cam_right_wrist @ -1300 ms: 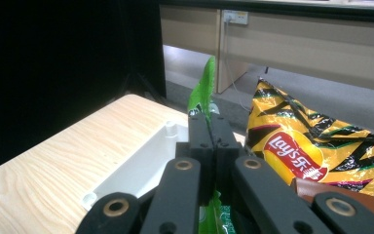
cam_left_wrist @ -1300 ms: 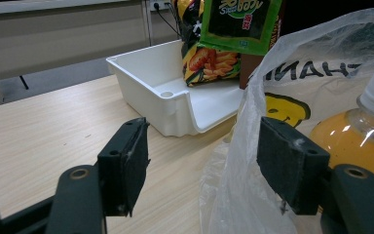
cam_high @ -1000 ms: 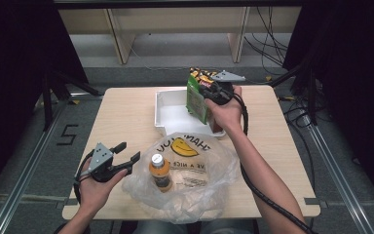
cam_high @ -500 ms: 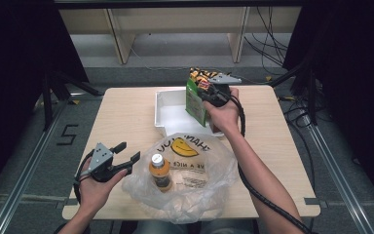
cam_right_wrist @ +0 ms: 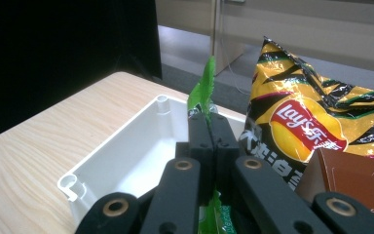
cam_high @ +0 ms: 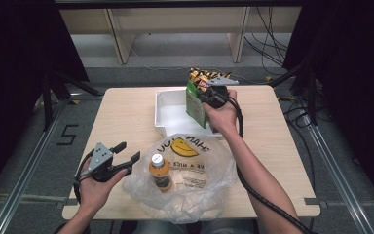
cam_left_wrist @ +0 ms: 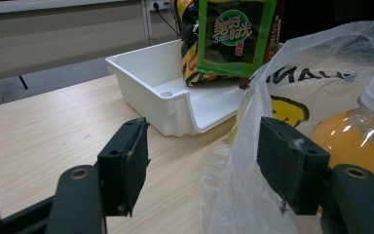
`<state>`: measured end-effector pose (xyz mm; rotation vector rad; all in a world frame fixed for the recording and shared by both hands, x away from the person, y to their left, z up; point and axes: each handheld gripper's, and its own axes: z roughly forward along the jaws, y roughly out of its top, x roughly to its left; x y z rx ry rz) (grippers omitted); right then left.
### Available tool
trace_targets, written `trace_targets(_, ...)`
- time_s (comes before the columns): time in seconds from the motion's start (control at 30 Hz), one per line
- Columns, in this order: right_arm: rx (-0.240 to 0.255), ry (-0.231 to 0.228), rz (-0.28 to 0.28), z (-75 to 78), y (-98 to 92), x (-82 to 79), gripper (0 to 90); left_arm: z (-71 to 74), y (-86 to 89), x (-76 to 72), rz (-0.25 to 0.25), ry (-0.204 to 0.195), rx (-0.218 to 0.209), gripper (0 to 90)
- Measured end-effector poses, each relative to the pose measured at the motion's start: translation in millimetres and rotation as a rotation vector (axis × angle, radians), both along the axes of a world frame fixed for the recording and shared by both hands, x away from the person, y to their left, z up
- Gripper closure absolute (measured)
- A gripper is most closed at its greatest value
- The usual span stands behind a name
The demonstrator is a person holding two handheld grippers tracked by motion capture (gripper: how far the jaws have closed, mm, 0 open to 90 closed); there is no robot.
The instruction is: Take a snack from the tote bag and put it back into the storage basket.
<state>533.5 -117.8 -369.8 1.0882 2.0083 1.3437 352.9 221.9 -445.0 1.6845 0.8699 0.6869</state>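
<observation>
The right gripper point(cam_right_wrist: 208, 127) is pinching the green packet point(cam_right_wrist: 203, 90) over the white tray point(cam_right_wrist: 121, 146), chips bag point(cam_right_wrist: 304, 124) alongside. The left gripper point(cam_left_wrist: 202, 165) is gaping empty, plastic bag point(cam_left_wrist: 272, 97) and juice bottle point(cam_left_wrist: 365, 131) crowding its far jaw.

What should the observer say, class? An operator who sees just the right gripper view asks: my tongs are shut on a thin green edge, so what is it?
Observer: A green snack packet; the left gripper view shows its flat printed front.
Operator: Where is it, seen from above?
Observer: Held upright over the right side of the white tray.
Operator: And my other hand?
Observer: The left tongs are open at the near left, beside a clear plastic bag where an orange drink bottle stands.
</observation>
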Motion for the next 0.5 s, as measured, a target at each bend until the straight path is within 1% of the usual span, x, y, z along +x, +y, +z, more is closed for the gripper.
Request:
trace_targets(0.07, -0.01, -0.002, -0.001, -1.6, -0.5, 1.3, 90.0, -0.4, -0.4, 0.0, 0.001, 0.004, -0.004, 35.5)
trace_targets(0.1, -0.002, 0.002, -0.002, -2.6, 0.0, 1.5, 90.0, -0.4, -0.3, 0.4, -0.001, 0.001, 0.001, 35.5)
trace_targets(0.13, -0.006, 0.002, -0.007, -3.2, -0.1, 1.8, 90.0, -1.0, -0.4, 2.0, -0.014, -0.012, -0.004, 35.5)
trace_targets(0.17, -0.01, 0.007, -0.009, -3.1, -0.7, 2.0, 90.0, -0.4, -0.3, 0.6, -0.003, -0.001, 0.001, 35.5)
trace_targets(0.2, -0.008, 0.007, -0.011, -4.6, 0.3, 2.3, 90.0, -0.3, -0.4, 0.3, -0.001, 0.002, 0.0, 35.5)
trace_targets(0.23, -0.01, 0.008, -0.008, -5.2, 0.0, 2.6, 90.0, -0.4, -0.2, 0.4, -0.002, 0.001, 0.002, 35.5)
trace_targets(0.27, -0.011, 0.003, -0.01, -6.4, -0.1, 3.9, 90.0, -1.2, -0.7, 1.1, -0.007, -0.002, -0.012, 35.5)
trace_targets(0.33, -0.012, 0.005, -0.016, -7.8, -0.2, 4.6, 90.0, -1.2, -0.6, 1.3, -0.009, -0.005, -0.01, 35.5)
trace_targets(0.37, -0.013, 0.018, -0.024, -8.1, 0.3, 3.9, 90.0, -1.1, -0.3, 2.0, -0.016, -0.013, -0.004, 35.5)
trace_targets(0.4, -0.008, 0.012, -0.021, -9.0, 0.0, 4.8, 90.0, -1.1, -0.6, 1.4, -0.011, -0.006, -0.005, 35.5)
trace_targets(0.43, -0.007, 0.02, -0.02, -9.2, 0.6, 4.7, 90.0, -1.0, -0.7, 0.6, -0.004, 0.004, -0.001, 35.5)
trace_targets(0.47, -0.012, 0.027, -0.02, -9.4, 1.0, 4.5, 90.0, -1.1, -0.8, 0.8, -0.005, 0.004, 0.0, 35.5)
trace_targets(0.5, -0.019, 0.024, -0.017, -9.6, 0.6, 5.1, 90.0, -1.2, -1.0, 0.8, -0.005, 0.005, -0.001, 35.5)
